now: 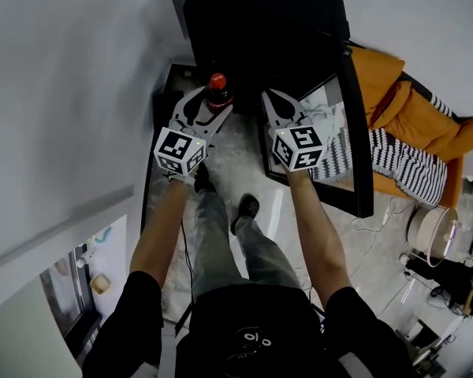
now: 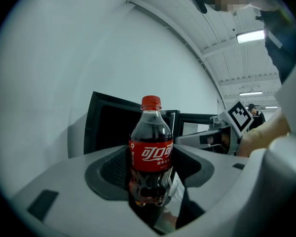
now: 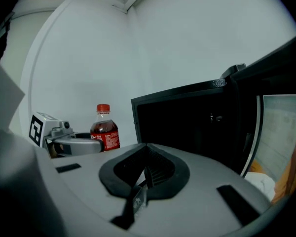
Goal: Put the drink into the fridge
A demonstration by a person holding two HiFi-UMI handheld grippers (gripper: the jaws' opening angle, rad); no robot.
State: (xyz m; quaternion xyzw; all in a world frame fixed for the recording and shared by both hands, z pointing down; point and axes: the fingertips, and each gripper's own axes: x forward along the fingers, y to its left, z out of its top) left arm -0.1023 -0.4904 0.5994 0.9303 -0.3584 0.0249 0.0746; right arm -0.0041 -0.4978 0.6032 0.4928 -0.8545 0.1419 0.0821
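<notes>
Head view, looking steeply down: a person's two bare forearms reach forward over their legs and dark shoes on a pale floor (image 1: pixel 256 172). Each hand holds a grey gripper carrying a cube of square markers.

The left gripper (image 1: pixel 211 103) sits at about 11 o'clock from the picture's middle. Its jaws are clamped on a cola bottle (image 1: pixel 217 91) with a red cap, a red label and dark drink inside. In the left gripper view the bottle (image 2: pixel 151 152) stands upright between the two jaws. They press on its label band from 9 and 3 o'clock, so the neck and cap rise above them and the base shows below.

The right gripper (image 1: pixel 270 99) is just beside it at about 12 o'clock. The right gripper view shows its jaws (image 3: pixel 147 154) closed together with nothing between them, and the bottle off at 9 o'clock.

Beyond both grippers, at 12 o'clock, stands the black fridge (image 1: pixel 260 30) against a white wall, its inside dark. Its door (image 1: pixel 356 132) is swung open toward 3 o'clock. The bottle is in front of the opening, near its left edge, and not inside.

Farther off at 2 o'clock lies orange bedding (image 1: pixel 414 109) with a striped cloth (image 1: pixel 406 164).
</notes>
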